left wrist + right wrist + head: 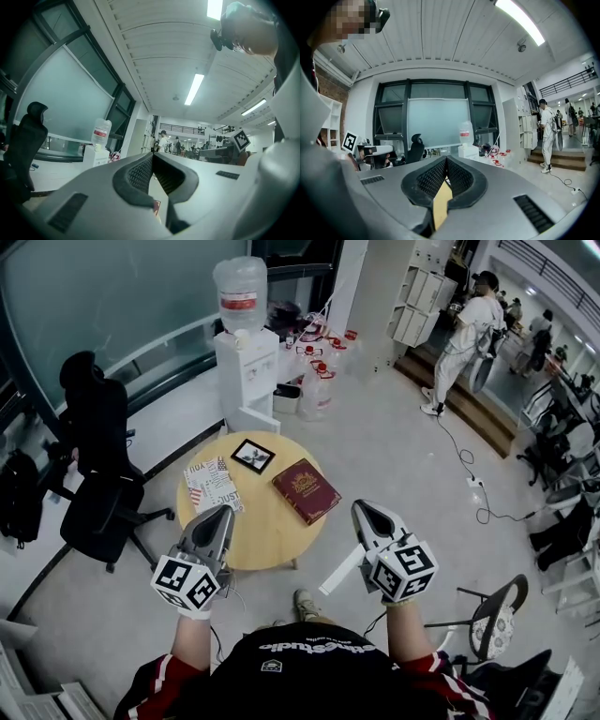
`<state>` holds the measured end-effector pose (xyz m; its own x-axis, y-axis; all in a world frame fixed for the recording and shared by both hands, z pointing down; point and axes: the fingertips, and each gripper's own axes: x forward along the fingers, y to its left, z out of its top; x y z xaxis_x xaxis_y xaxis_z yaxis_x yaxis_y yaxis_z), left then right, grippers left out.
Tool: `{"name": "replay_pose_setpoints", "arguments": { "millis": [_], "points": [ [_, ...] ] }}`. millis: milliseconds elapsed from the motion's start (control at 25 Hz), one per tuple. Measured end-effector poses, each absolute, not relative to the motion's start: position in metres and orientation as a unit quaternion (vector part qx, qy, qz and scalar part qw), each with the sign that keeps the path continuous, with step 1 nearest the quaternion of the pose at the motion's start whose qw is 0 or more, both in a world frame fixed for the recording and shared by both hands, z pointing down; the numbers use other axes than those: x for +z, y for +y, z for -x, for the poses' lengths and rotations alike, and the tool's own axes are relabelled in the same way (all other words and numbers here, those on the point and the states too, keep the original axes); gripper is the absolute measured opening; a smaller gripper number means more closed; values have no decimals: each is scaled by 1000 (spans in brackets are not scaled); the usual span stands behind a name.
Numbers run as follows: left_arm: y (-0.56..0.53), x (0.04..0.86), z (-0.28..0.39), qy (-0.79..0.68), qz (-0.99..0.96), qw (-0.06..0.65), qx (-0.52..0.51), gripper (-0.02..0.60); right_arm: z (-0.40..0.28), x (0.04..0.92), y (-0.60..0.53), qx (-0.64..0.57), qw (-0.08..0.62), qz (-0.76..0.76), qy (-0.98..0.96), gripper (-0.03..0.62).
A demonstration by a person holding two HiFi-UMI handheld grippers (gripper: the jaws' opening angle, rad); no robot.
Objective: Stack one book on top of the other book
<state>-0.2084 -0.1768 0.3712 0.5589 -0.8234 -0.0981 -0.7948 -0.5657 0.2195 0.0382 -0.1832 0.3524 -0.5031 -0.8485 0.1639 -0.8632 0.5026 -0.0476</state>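
A round table (272, 540) of pale wood stands in front of the person, with both books lying flat on it, covers up and well apart. The red book (307, 489) is on the right half; its long axis runs on a diagonal, from the far left to the near right. The white book (214, 486), printed with lettering and a flag pattern, is on the left half; its long axis runs almost straight from near to far, leaning slightly left at the far end. Between them, toward the far edge, lies a dark-framed picture (253, 456).

The left gripper (225, 510) hangs over the near left edge of the table, its tip just beside the near end of the white book. Its own view shows the left gripper (152, 154) with jaws pressed together and nothing between them. The right gripper (362, 508) is just off the table's near right edge, near the red book but clear of it; the right gripper (446, 160) likewise has its jaws closed tip to tip and holds nothing.

Beyond the table stands a water dispenser (246, 362), and to the left a black office chair (103, 465)
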Motion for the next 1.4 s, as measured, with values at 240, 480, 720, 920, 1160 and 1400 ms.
{"name": "replay_pose_setpoints", "arguments": {
  "millis": [240, 480, 720, 920, 1160, 1400],
  "points": [
    [-186, 364, 194, -458, -881, 72, -93, 17, -46, 346, -204, 64, 46, -486, -871, 29],
    [-193, 360, 186, -459, -881, 68, -91, 17, -46, 344, -214, 52, 52, -474, -878, 31],
    [-199, 360, 173, -458, -882, 64, -89, 17, -50, 343, -215, 54, 38, -457, -887, 43],
    [-201, 364, 161, -451, -886, 63, -86, 17, -58, 349, -216, 65, 37, -454, -888, 120],
    [-204, 361, 148, -447, -888, 63, -85, 17, -64, 361, -219, 84, 45, -449, -888, 223],
    [-205, 363, 134, -443, -891, 59, -77, 17, -75, 378, -228, 114, 44, -445, -887, 250]
  ]
}}
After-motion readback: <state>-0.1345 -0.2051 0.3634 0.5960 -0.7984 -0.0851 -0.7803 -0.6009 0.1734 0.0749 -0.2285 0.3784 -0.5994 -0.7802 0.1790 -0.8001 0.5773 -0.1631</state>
